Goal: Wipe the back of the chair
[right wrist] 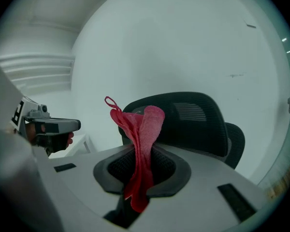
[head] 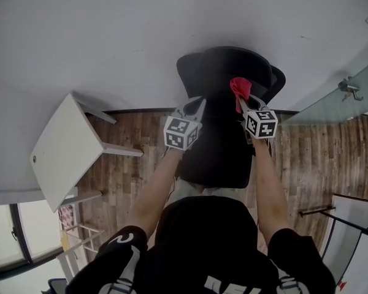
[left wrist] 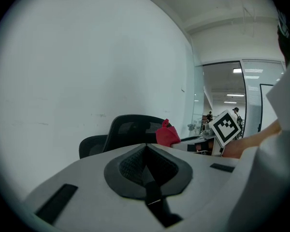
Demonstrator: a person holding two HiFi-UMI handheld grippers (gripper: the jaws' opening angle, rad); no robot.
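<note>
A black mesh office chair stands against the wall, its back (head: 230,72) facing me and its seat (head: 218,149) below it. My right gripper (head: 242,103) is shut on a red cloth (head: 240,89), held up just before the right part of the chair back. In the right gripper view the cloth (right wrist: 142,139) rises from the closed jaws of this gripper (right wrist: 140,178) in front of the chair back (right wrist: 188,120). My left gripper (head: 195,105) hovers at the back's left side. Its jaws (left wrist: 147,170) are shut with nothing in them. From there the chair back (left wrist: 130,129) and cloth (left wrist: 167,135) lie ahead.
A white table (head: 64,149) stands at the left against the pale wall (head: 141,29). A glass partition (head: 337,103) with a metal fitting is at the right. Wood floor (head: 313,158) lies on both sides of the chair. A white rack (head: 80,250) sits at lower left.
</note>
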